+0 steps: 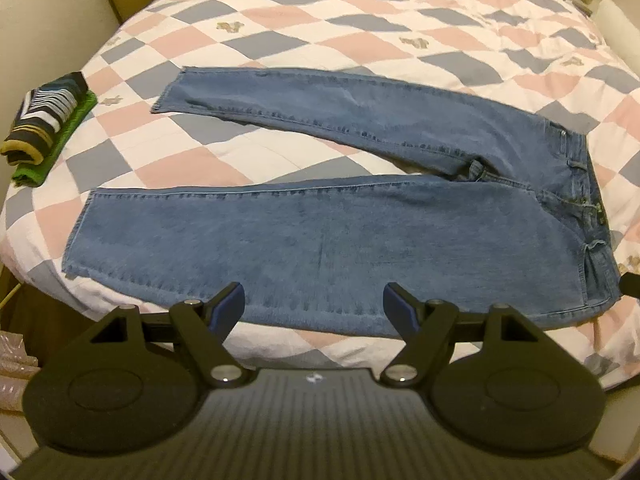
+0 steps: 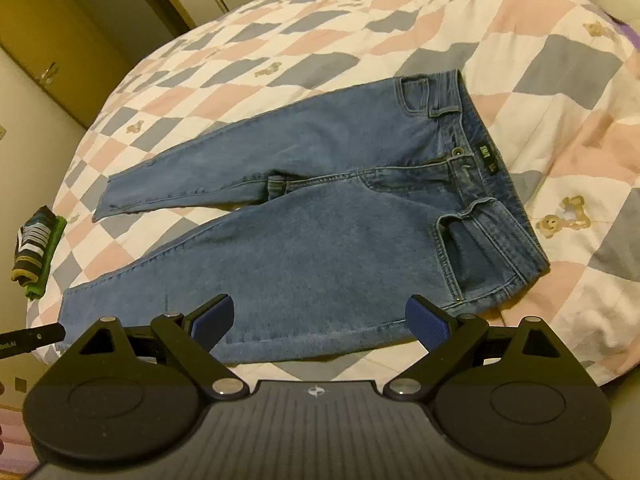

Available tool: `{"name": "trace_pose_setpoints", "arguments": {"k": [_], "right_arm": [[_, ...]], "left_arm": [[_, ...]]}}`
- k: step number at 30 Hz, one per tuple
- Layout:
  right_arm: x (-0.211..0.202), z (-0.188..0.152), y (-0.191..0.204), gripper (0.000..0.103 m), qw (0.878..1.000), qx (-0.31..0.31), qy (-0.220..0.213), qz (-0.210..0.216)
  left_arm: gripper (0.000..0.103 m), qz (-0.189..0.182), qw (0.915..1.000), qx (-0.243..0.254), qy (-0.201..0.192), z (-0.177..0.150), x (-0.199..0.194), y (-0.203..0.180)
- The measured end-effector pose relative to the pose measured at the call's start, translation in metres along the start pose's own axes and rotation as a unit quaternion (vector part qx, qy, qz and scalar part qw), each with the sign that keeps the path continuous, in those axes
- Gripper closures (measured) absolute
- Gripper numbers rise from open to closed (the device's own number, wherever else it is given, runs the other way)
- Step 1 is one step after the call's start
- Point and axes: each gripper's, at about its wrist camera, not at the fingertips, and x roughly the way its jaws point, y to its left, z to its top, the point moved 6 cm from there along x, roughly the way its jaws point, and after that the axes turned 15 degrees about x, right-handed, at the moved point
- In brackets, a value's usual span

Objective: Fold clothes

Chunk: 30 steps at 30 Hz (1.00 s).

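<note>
The jeans lie flat on the quilted bed, spread in a shallow V, and both grippers hover over the bed's near edge with their jaws wide apart and nothing between them. The long axis runs along that near edge: hems toward the bed's left end, waistband toward the right. The left gripper faces the middle of the near leg, the denim just ahead of its blue pads; the right gripper sits closer to the hip and pocket (the label inside the waistband shows in its view but is too blurred to read for certain). So the left looks the nearer one for the hem end, the right for the waist, which probably suits lifting the near leg over onto the far leg. A small folded stack rests at the bed's left edge, well apart from the jeans. Hard to judge: whether either gripper touches the cloth, since the lowest strip of the near leg is hidden behind the gripper bodies, and the fisheye bends every edge.
</note>
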Motion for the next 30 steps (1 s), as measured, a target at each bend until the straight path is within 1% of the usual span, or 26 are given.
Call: {"name": "trace_pose_setpoints", "arguments": {"k": [6, 8, 10, 12, 16, 17, 20, 23, 25, 26, 27, 28, 29, 30], "right_arm": [[0.034, 0.011, 0.004, 0.009, 1.0, 0.028, 0.014, -0.003], [0.046, 0.016, 0.008, 0.011, 0.999, 0.039, 0.019, 0.006], [0.06, 0.022, 0.013, 0.018, 0.998, 0.048, 0.022, 0.025], [0.076, 0.031, 0.017, 0.02, 0.998, 0.053, 0.021, 0.041], [0.112, 0.054, 0.025, 0.02, 0.997, 0.051, -0.001, 0.053], [0.122, 0.058, 0.027, 0.02, 0.998, 0.048, 0.0, 0.052], [0.156, 0.072, 0.036, 0.02, 0.998, 0.04, 0.012, 0.048], [0.185, 0.09, 0.046, 0.022, 0.998, 0.028, 0.02, 0.055], [0.203, 0.105, 0.053, 0.025, 0.998, 0.005, 0.023, 0.066], [0.211, 0.113, 0.056, 0.028, 0.997, -0.011, 0.026, 0.072], [0.22, 0.122, 0.06, 0.036, 0.996, -0.03, 0.03, 0.077], [0.228, 0.13, 0.063, 0.044, 0.995, -0.05, 0.035, 0.084], [0.237, 0.14, 0.067, 0.051, 0.992, -0.072, 0.042, 0.091], [0.245, 0.149, 0.07, 0.065, 0.99, -0.091, 0.045, 0.098]], "left_arm": [[0.029, -0.016, 0.9991, 0.031, 0.025, 0.025, 0.048, 0.008], [0.029, -0.022, 0.9985, 0.04, 0.03, 0.038, 0.066, 0.015], [0.029, -0.027, 0.9979, 0.049, 0.033, 0.052, 0.085, 0.024], [0.03, -0.036, 0.9972, 0.059, 0.029, 0.067, 0.107, 0.033], [0.03, -0.06, 0.9935, 0.095, 0.019, 0.096, 0.152, 0.04], [0.031, -0.067, 0.9918, 0.108, 0.018, 0.104, 0.164, 0.039], [0.037, -0.102, 0.9849, 0.139, 0.01, 0.127, 0.196, 0.032], [0.045, -0.134, 0.9751, 0.176, -0.013, 0.156, 0.225, 0.024], [0.057, -0.146, 0.9683, 0.2, -0.03, 0.178, 0.243, 0.023], [0.06, -0.151, 0.965, 0.211, -0.037, 0.19, 0.253, 0.025], [0.067, -0.154, 0.9617, 0.222, -0.044, 0.203, 0.263, 0.027], [0.071, -0.157, 0.9587, 0.231, -0.051, 0.216, 0.272, 0.03], [0.072, -0.16, 0.956, 0.239, -0.059, 0.229, 0.281, 0.034], [0.072, -0.164, 0.9529, 0.246, -0.066, 0.241, 0.288, 0.037]]}}
